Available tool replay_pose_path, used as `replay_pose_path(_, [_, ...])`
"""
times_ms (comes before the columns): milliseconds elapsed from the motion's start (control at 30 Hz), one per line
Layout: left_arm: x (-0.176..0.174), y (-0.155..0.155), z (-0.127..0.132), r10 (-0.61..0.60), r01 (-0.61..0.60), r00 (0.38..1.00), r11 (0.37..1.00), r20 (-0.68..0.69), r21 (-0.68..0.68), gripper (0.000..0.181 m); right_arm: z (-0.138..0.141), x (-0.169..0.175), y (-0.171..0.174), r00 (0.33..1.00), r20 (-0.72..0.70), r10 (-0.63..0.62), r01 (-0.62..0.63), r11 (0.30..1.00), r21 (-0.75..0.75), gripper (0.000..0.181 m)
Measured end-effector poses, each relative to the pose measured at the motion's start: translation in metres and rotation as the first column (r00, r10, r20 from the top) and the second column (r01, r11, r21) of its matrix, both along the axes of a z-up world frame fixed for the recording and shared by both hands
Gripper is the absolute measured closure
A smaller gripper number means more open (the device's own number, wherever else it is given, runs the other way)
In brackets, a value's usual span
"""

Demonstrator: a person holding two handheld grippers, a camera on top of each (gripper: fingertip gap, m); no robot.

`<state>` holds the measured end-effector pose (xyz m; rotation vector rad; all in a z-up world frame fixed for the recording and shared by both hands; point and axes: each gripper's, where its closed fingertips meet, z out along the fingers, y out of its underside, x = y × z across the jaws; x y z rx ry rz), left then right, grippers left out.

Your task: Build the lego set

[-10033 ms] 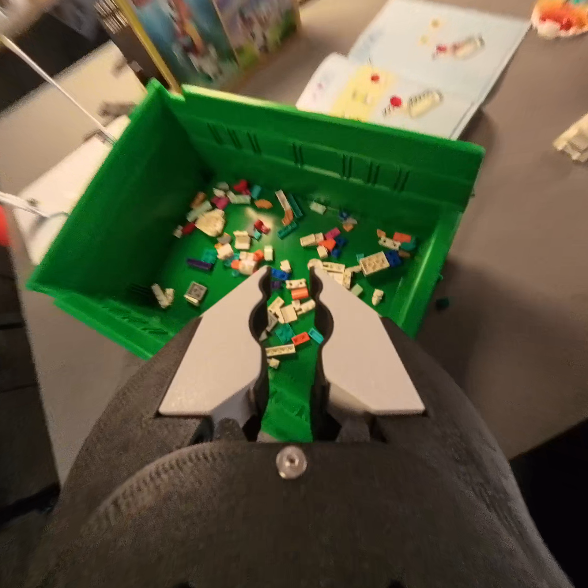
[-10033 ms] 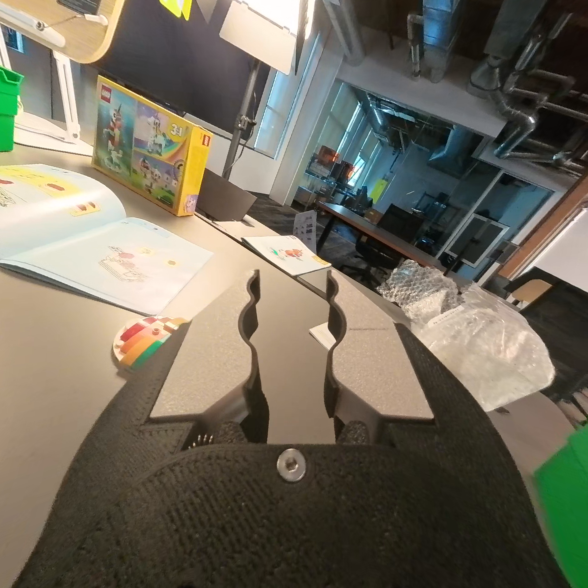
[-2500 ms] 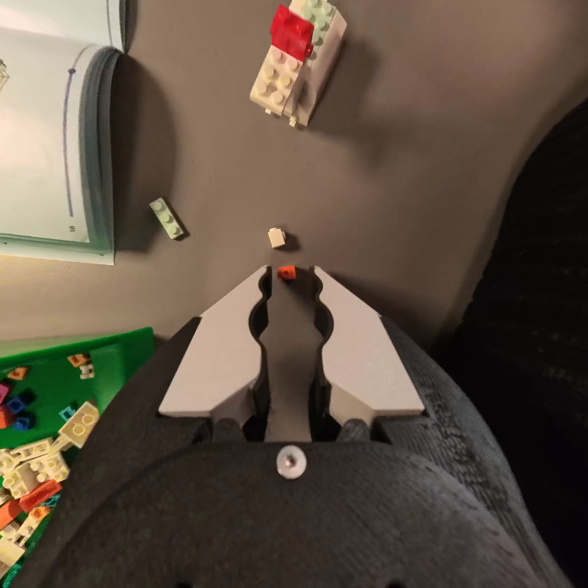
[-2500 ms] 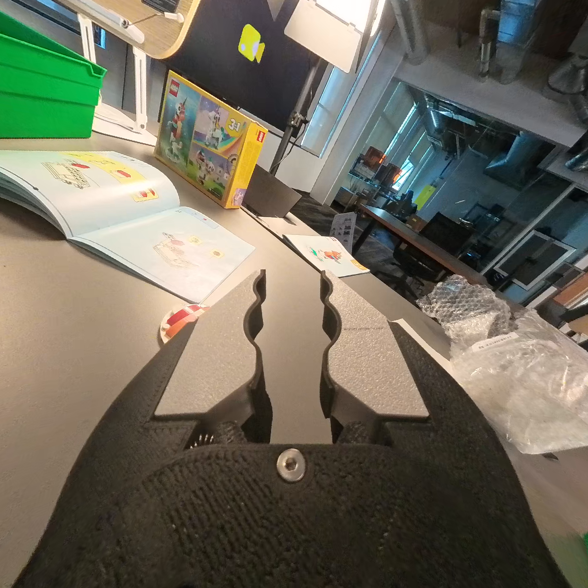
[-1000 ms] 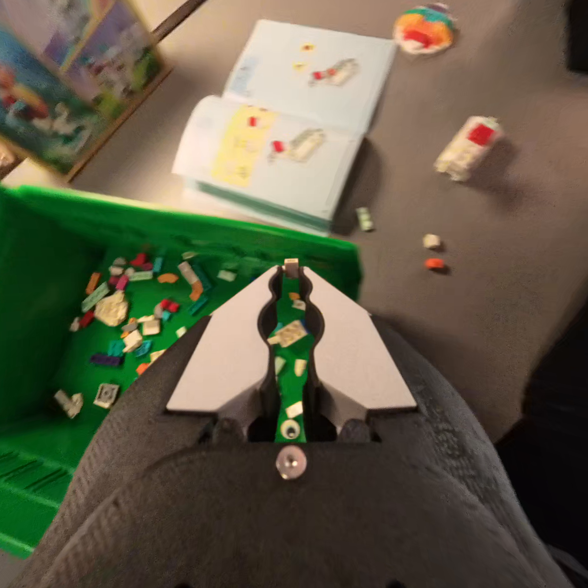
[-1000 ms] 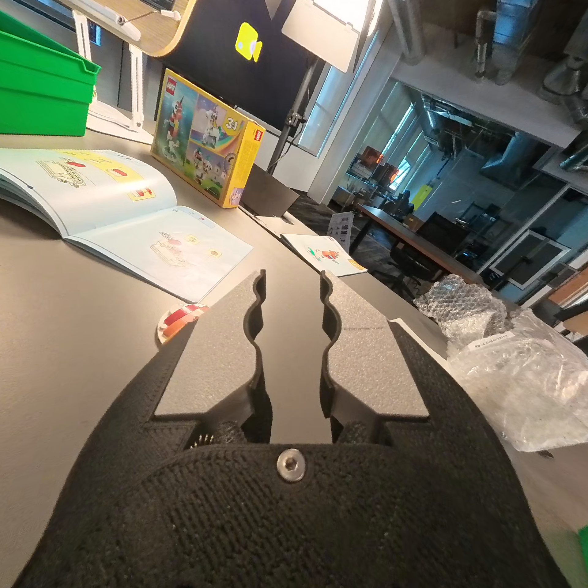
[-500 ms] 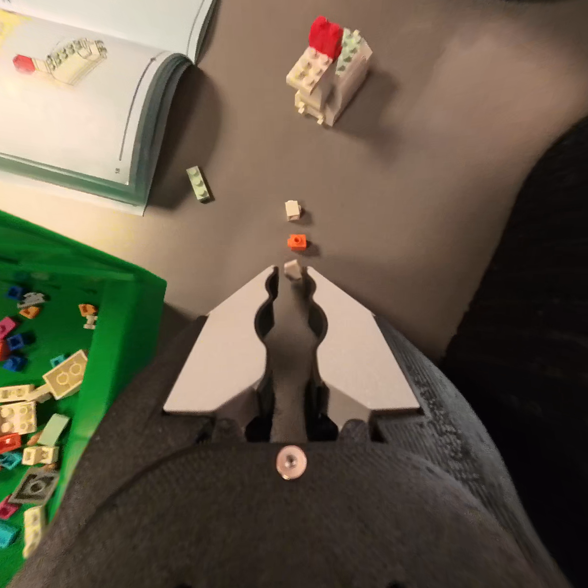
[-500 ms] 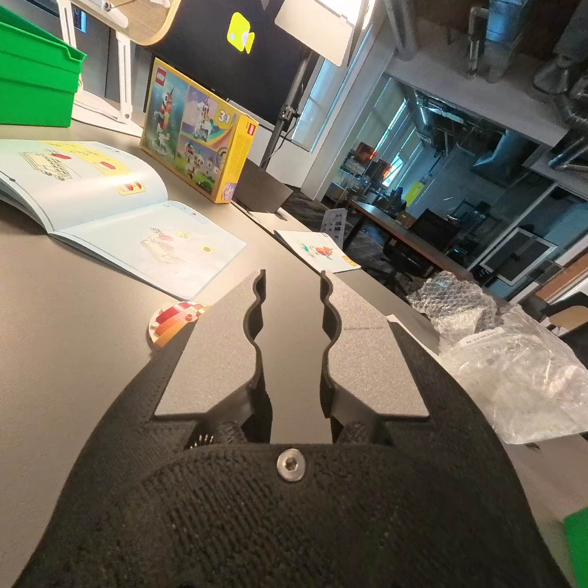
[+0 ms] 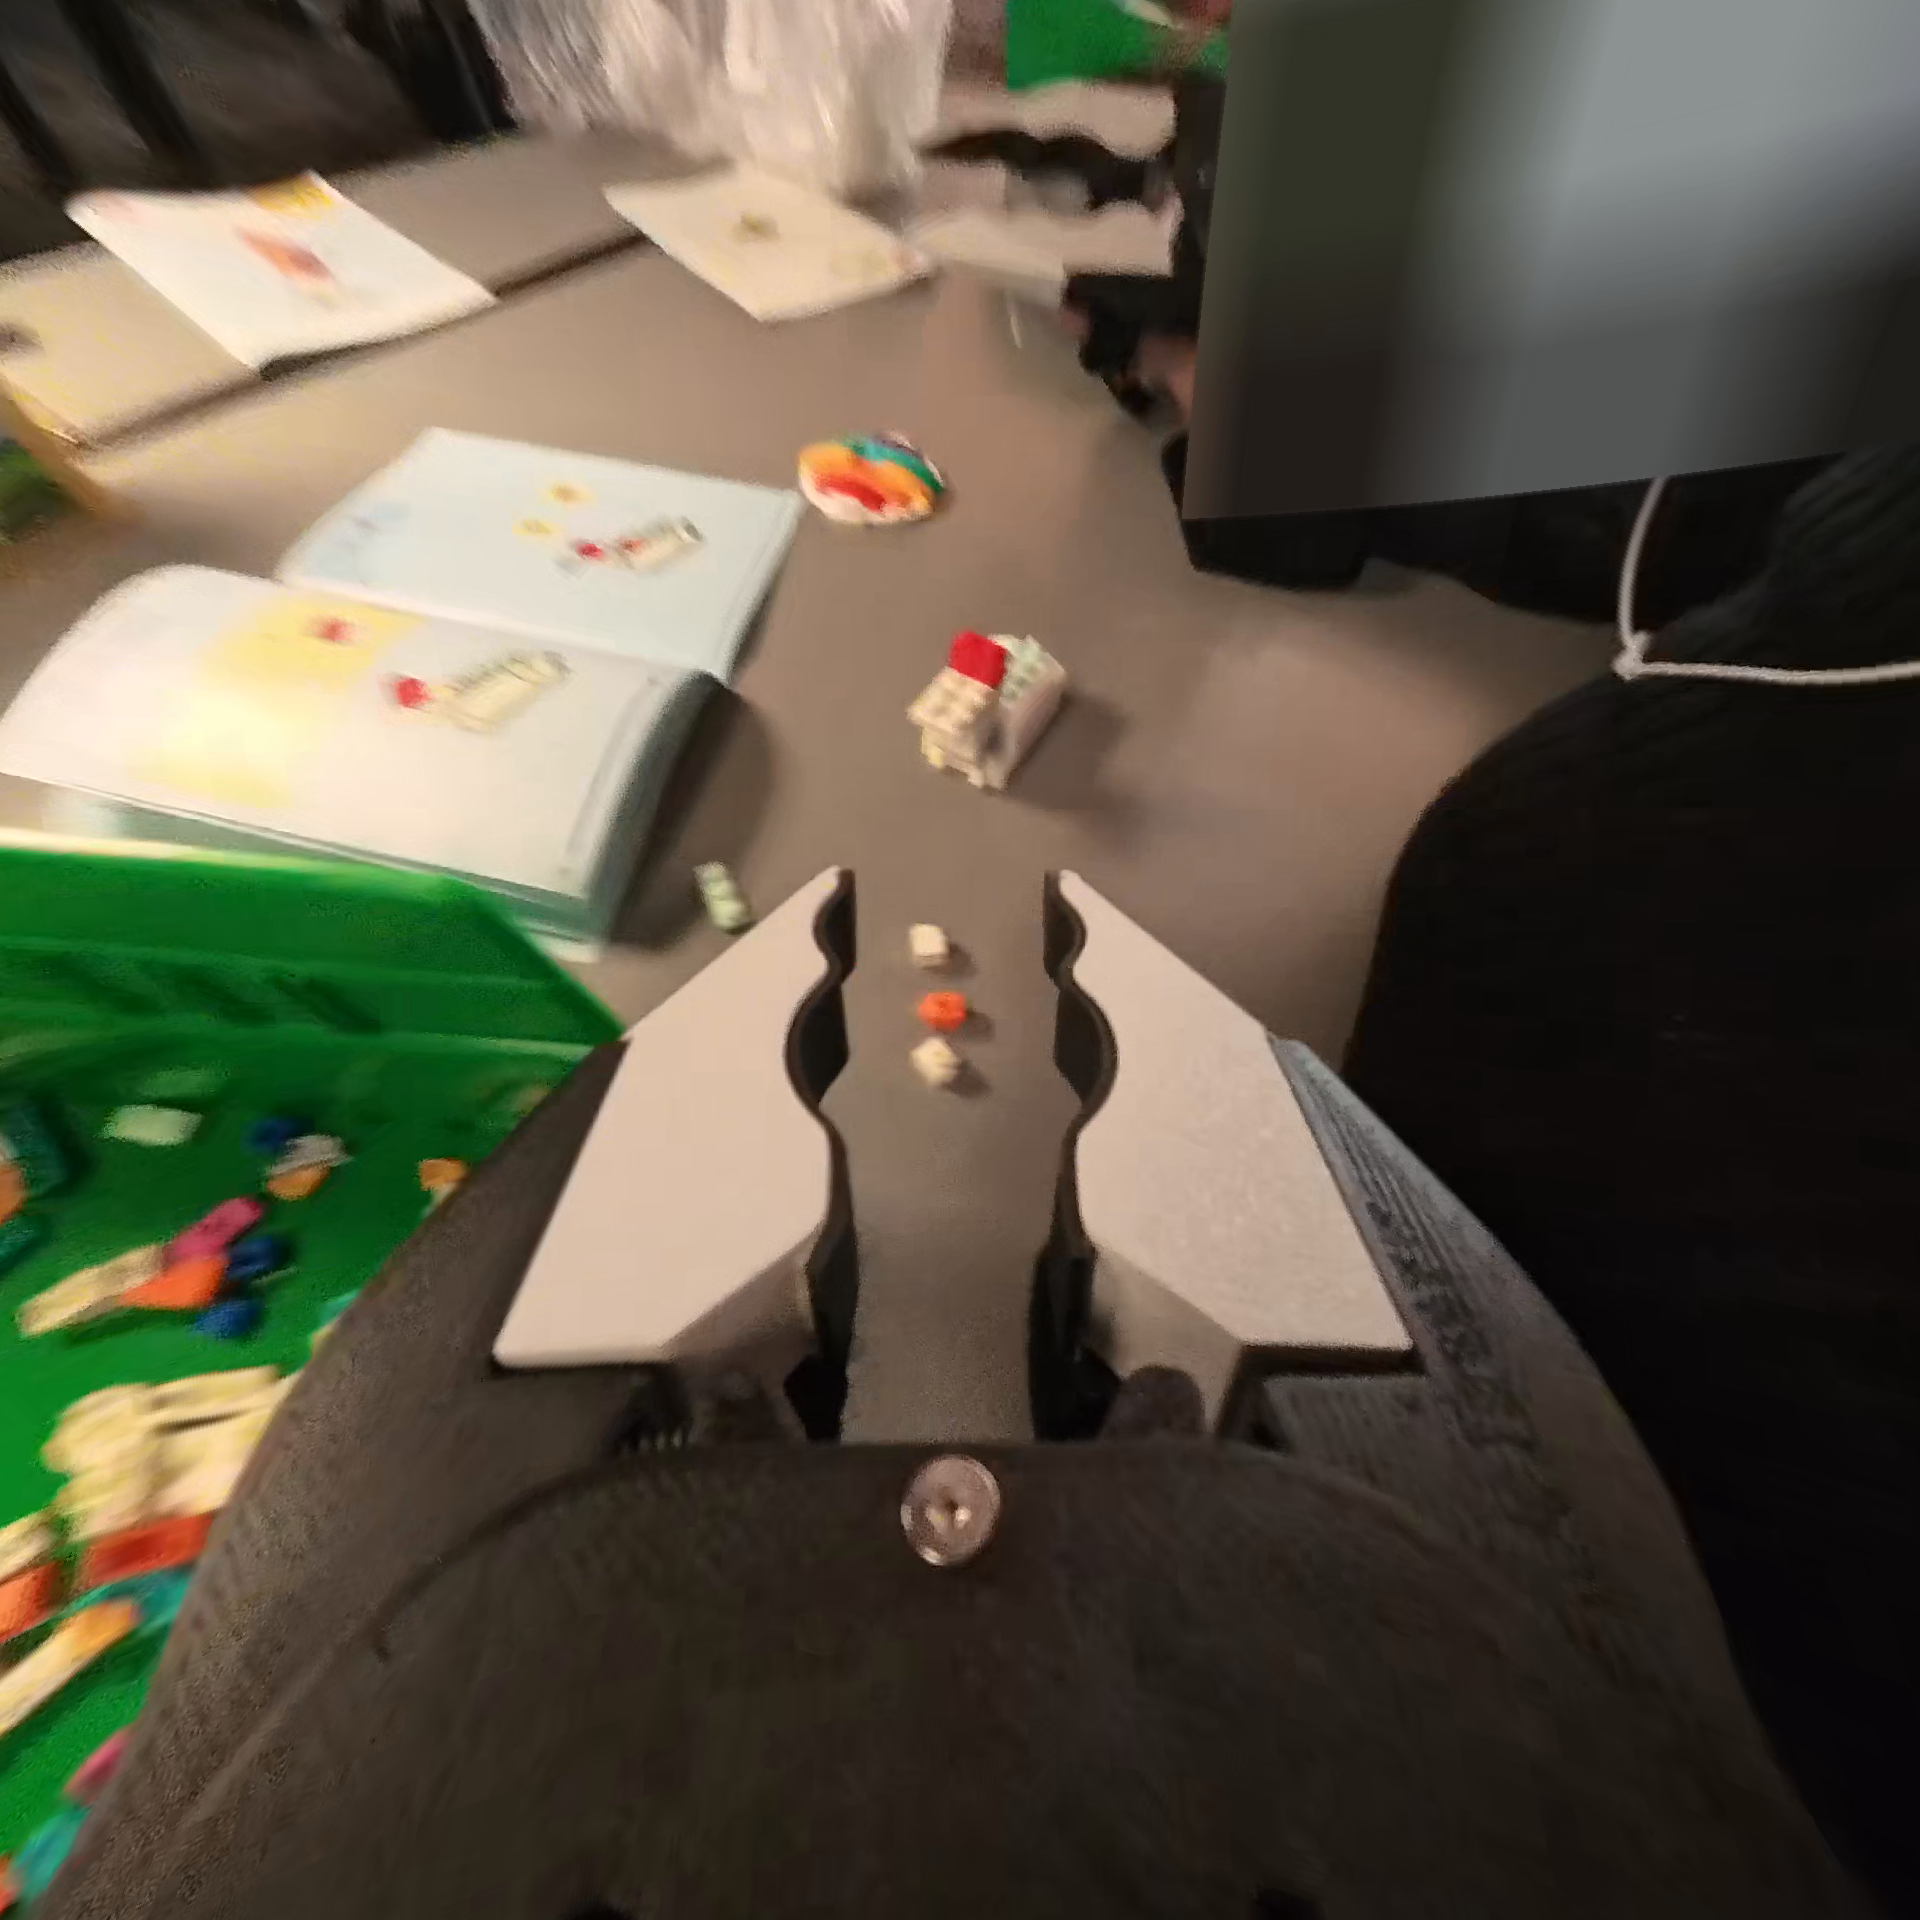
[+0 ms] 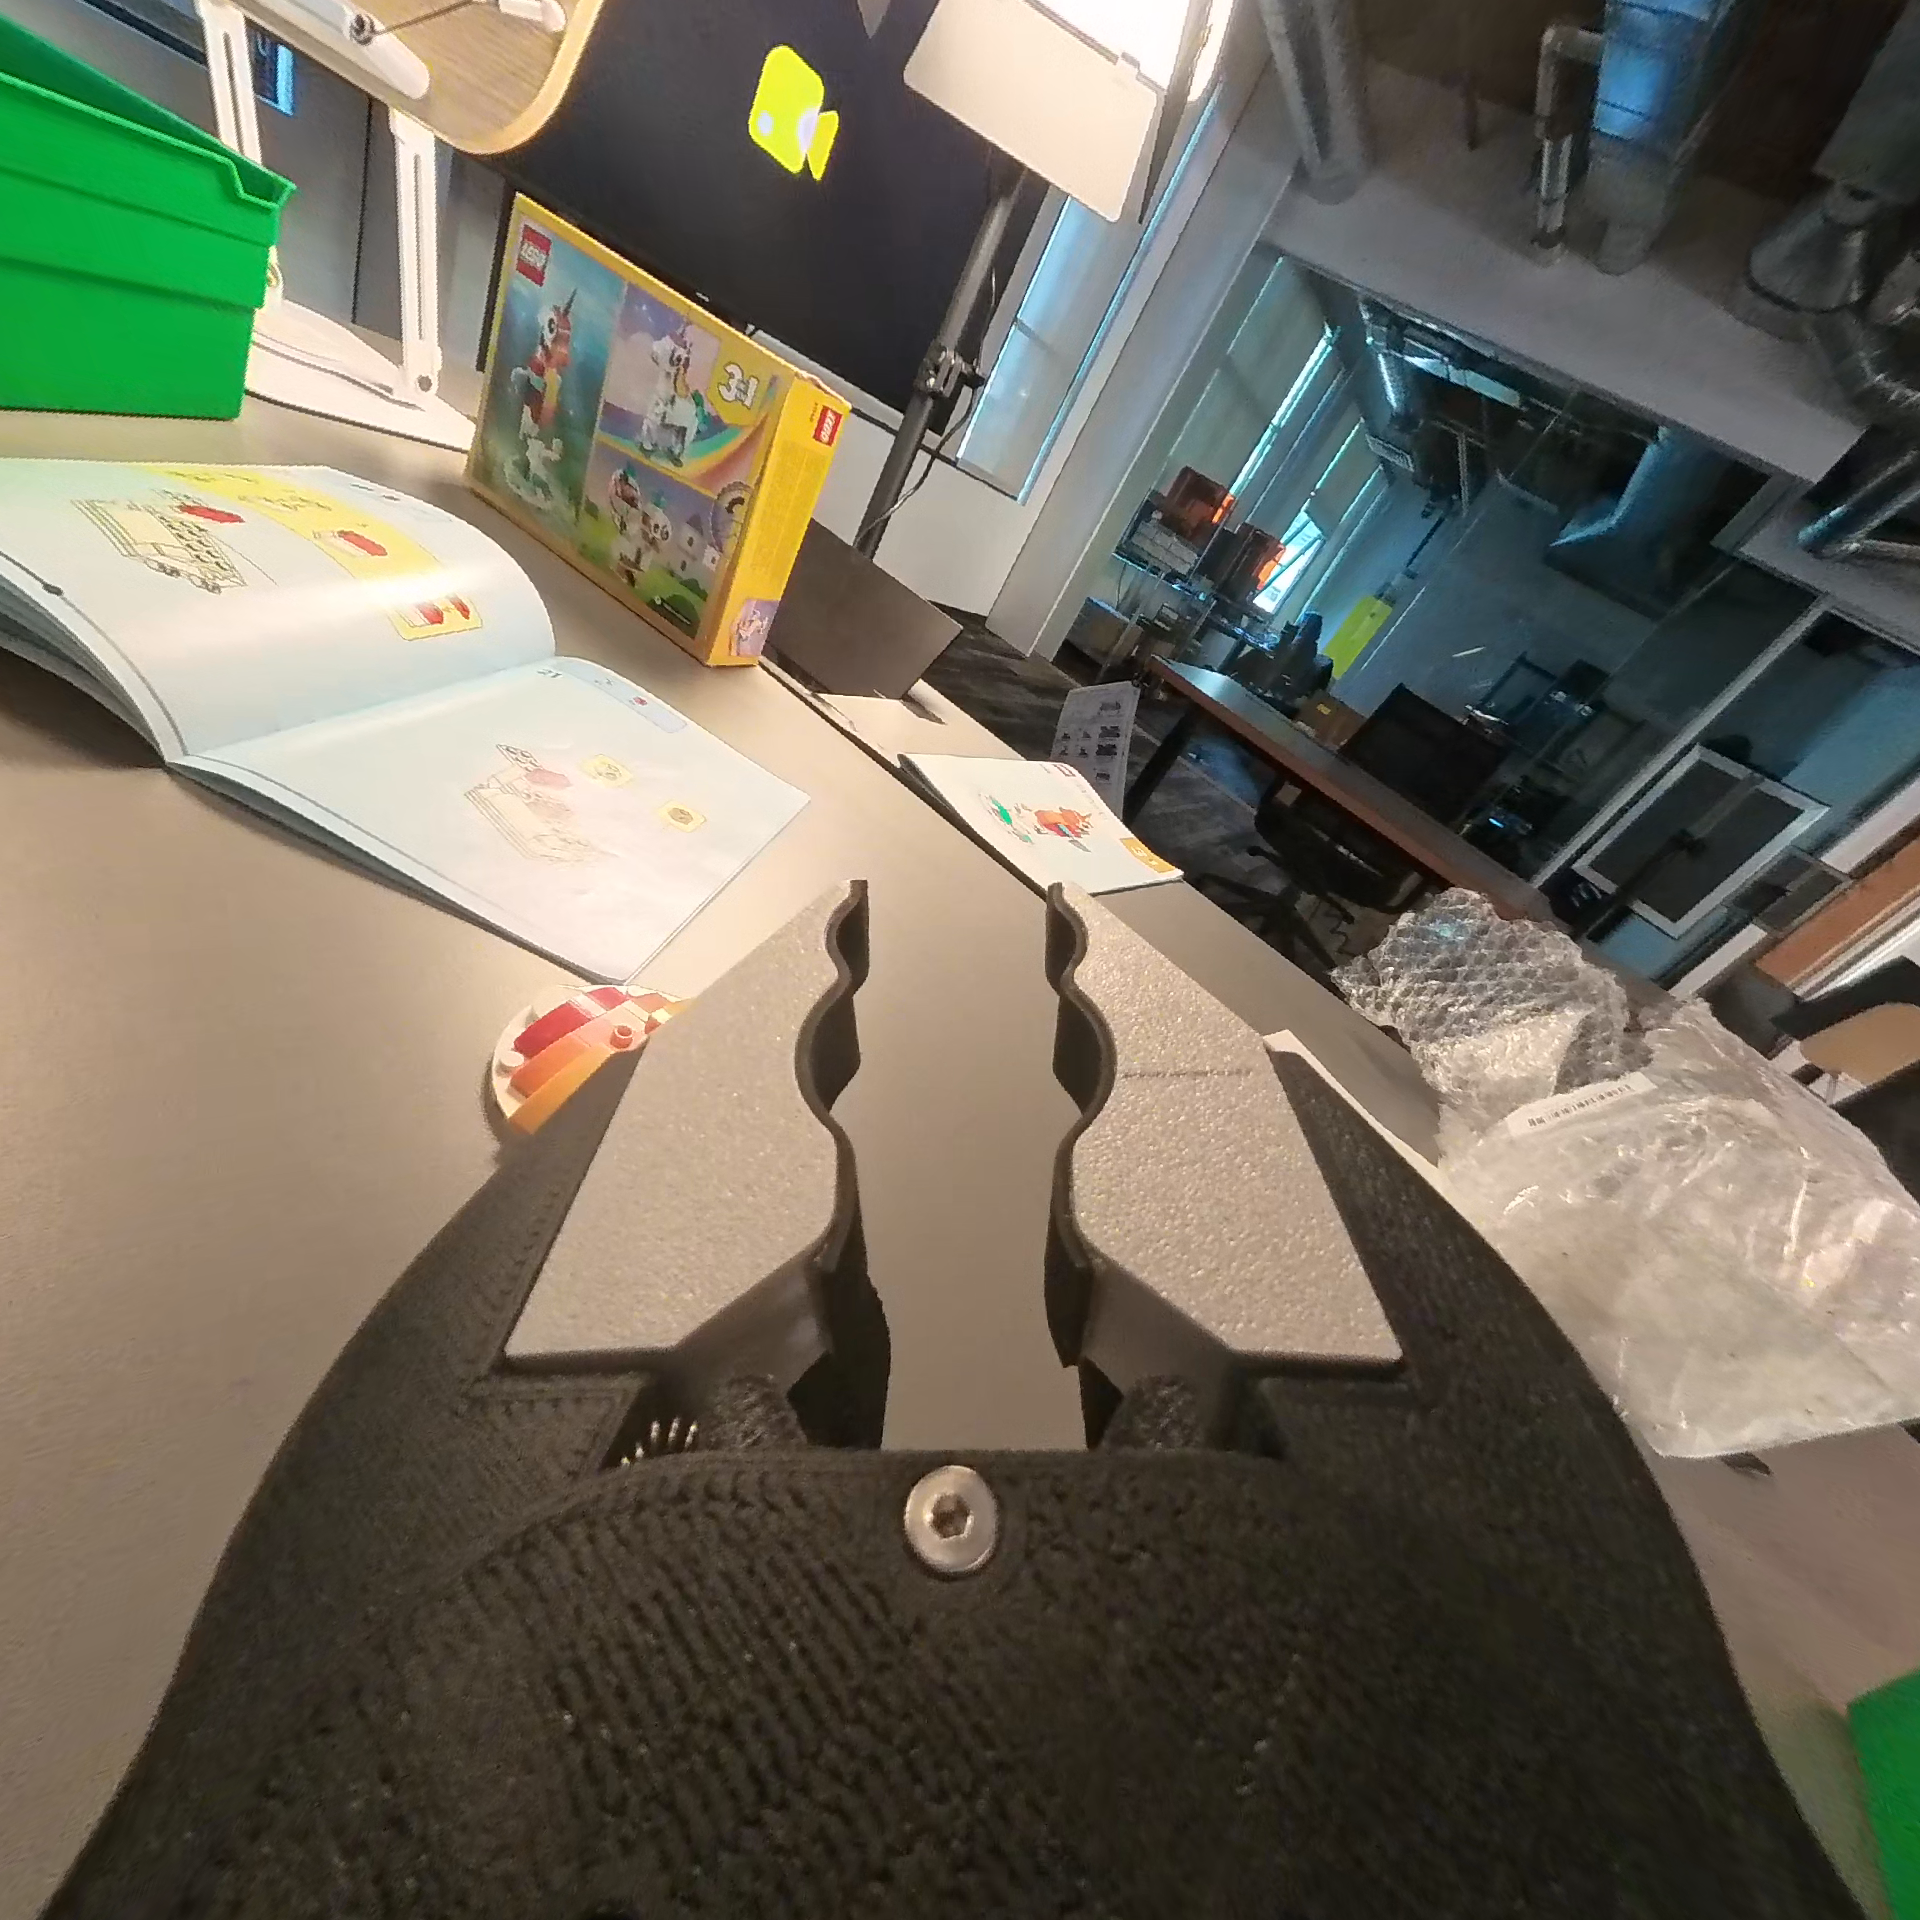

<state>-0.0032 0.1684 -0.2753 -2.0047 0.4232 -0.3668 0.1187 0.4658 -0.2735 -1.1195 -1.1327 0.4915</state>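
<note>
You are holding the left gripper [image 9: 948, 894] above the grey table [image 9: 1195, 831] with its jaws standing wide apart and nothing between them. Seen through the gap, three small bricks are lying on the table in a short row: a cream brick [image 9: 928, 944] farthest, an orange brick [image 9: 943, 1008] in the middle, and a second cream brick [image 9: 936, 1061] nearest to you, all close together but not touching. A pale green brick [image 9: 722, 892] is lying just beside the left finger, near the corner of the open instruction book [image 9: 416, 665]. Farther on, the partly built white model with a red piece on top [image 9: 987, 707] is standing alone on the table, and a round rainbow-coloured piece [image 9: 871, 480] is lying beyond it. At your left, the green bin [image 9: 312, 987] is holding many loose bricks in cream, orange, blue, pink and teal; they are blurred, so their shapes are not clear. You are keeping the right gripper [image 10: 951, 899] low over the table, also wide and empty, with the yellow set box [image 10: 655, 457] standing behind the book and clear plastic bags [image 10: 1662, 1226] lying at the right.
</note>
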Motion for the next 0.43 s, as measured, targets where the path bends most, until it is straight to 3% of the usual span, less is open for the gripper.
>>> replay_pose_path(100, [-0.050,-0.004,0.025,0.167,-0.158,0.979,0.984,-0.116,0.082,0.147,0.000,0.000,0.000,1.000,0.000,-0.001,0.001,1.000,0.001,0.149])
replay_pose_path(233, [-0.138,-0.021,0.037,0.427,-0.428,0.859,0.902,-0.283,0.062,0.145,0.000,0.000,0.001,1.000,0.000,-0.004,0.004,1.000,0.000,0.149])
replay_pose_path(333, [-0.157,-0.026,0.027,0.424,-0.447,0.881,0.891,-0.208,-0.078,0.133,0.000,0.000,0.001,1.000,0.001,-0.007,0.007,1.000,0.000,0.149])
replay_pose_path(433, [-0.183,-0.032,-0.004,0.403,-0.475,0.870,0.840,-0.284,-0.263,0.140,0.000,0.001,0.002,1.000,0.000,-0.009,0.009,1.000,-0.002,0.149])
